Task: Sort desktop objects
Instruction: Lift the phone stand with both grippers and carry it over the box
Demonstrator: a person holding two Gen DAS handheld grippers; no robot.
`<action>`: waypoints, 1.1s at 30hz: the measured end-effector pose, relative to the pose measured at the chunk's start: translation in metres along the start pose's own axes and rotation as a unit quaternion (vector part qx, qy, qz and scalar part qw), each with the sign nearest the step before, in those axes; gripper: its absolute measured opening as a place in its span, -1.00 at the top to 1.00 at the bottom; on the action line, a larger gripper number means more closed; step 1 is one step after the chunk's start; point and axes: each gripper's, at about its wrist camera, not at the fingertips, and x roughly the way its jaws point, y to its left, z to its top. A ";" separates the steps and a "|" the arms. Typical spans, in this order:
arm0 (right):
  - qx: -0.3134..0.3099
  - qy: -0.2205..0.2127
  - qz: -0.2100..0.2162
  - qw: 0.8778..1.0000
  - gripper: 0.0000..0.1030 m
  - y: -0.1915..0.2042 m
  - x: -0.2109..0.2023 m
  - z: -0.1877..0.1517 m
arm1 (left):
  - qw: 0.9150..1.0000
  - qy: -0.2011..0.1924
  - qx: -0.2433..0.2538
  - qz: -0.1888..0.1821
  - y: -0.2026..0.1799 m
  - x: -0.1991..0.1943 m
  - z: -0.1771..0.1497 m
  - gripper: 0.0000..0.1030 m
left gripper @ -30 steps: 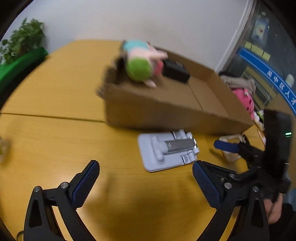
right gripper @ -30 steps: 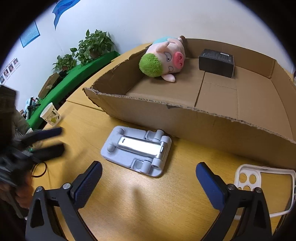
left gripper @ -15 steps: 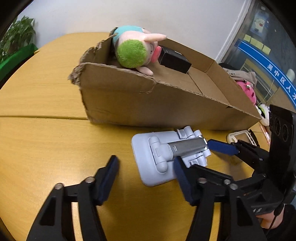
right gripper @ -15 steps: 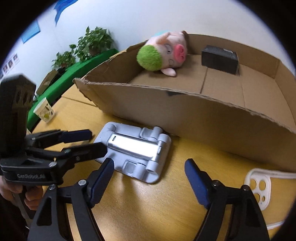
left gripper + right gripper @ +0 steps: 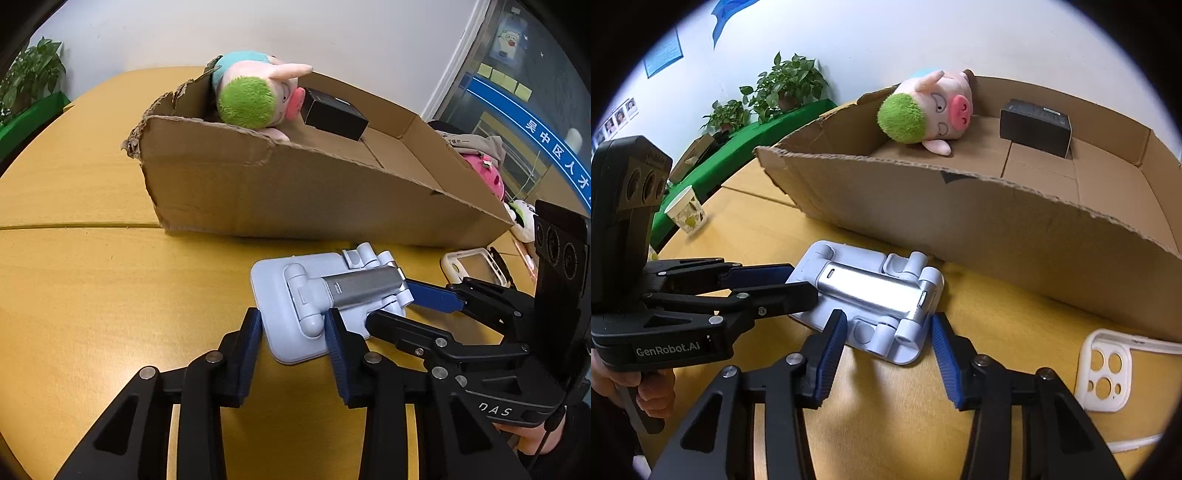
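A folded pale grey phone stand with a silver arm lies flat on the yellow table just in front of a cardboard box; it also shows in the right wrist view. My left gripper has its blue pads against both sides of the stand's near end. My right gripper straddles the stand's other end, with a gap on the right side. The box holds a pink pig plush with green hair and a black box.
A white phone case lies on the table to the right of the stand; it also shows in the left wrist view. A paper cup stands at the far left. Plush toys sit beyond the box. Potted plants line the wall.
Both grippers moved in toward the phone stand from opposite ends and narrowed. The left one closed onto the stand's end; the right one came to straddle the other end.
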 end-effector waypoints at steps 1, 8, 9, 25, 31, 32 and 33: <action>0.001 -0.003 0.000 1.000 0.12 0.000 -0.003 -0.002 | 1.000 -0.002 0.002 0.000 -0.003 -0.003 -0.001 0.30; -0.009 -0.068 -0.018 0.997 0.12 0.006 -0.056 0.004 | 0.998 -0.054 0.034 -0.008 -0.033 -0.046 0.021 0.30; -0.010 -0.077 -0.020 0.997 0.12 0.006 -0.064 0.008 | 0.997 -0.064 0.038 -0.010 -0.037 -0.054 0.028 0.30; -0.035 -0.212 -0.092 0.972 0.12 -0.044 -0.173 0.112 | 0.976 -0.173 0.122 -0.053 -0.119 -0.098 0.168 0.31; -0.023 -0.217 -0.097 0.971 0.12 -0.068 -0.177 0.141 | 0.977 -0.165 0.122 -0.061 -0.128 -0.089 0.199 0.31; -0.020 -0.214 -0.095 0.972 0.12 -0.071 -0.174 0.144 | 0.978 -0.161 0.121 -0.061 -0.127 -0.086 0.200 0.31; -0.018 -0.211 -0.093 0.973 0.12 -0.074 -0.170 0.145 | 0.979 -0.156 0.119 -0.060 -0.126 -0.082 0.201 0.31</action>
